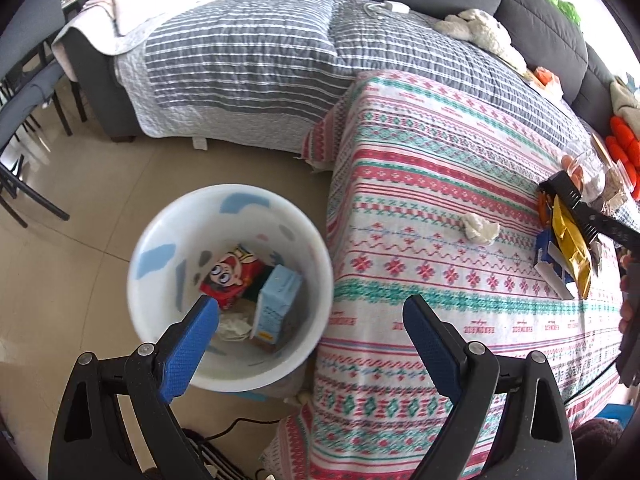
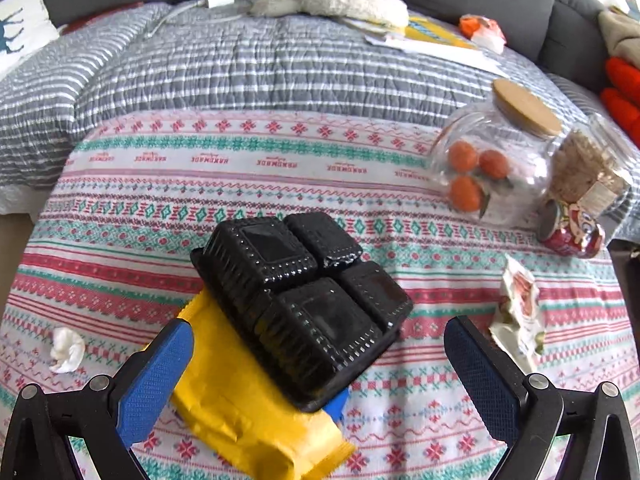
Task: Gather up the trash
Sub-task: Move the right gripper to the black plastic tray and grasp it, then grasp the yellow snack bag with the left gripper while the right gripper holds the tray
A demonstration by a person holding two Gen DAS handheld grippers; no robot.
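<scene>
Both the left gripper (image 1: 312, 316) and right gripper (image 2: 318, 342) gape wide, empty, over a tablecloth (image 2: 280, 160) printed "HANDMADE".

A white plastic bin (image 1: 230, 288) stands on the floor left of the patterned-cloth desk (image 1: 420, 208), holding a pale-blue carton (image 1: 276, 304). On the desk, a black compartmented plastic tray (image 2: 304, 300) lies on a yellow padded envelope (image 2: 248, 404); a crumpled white tissue (image 2: 66, 350) sits left, a clear glass jar (image 2: 496, 164) behind right.
</scene>
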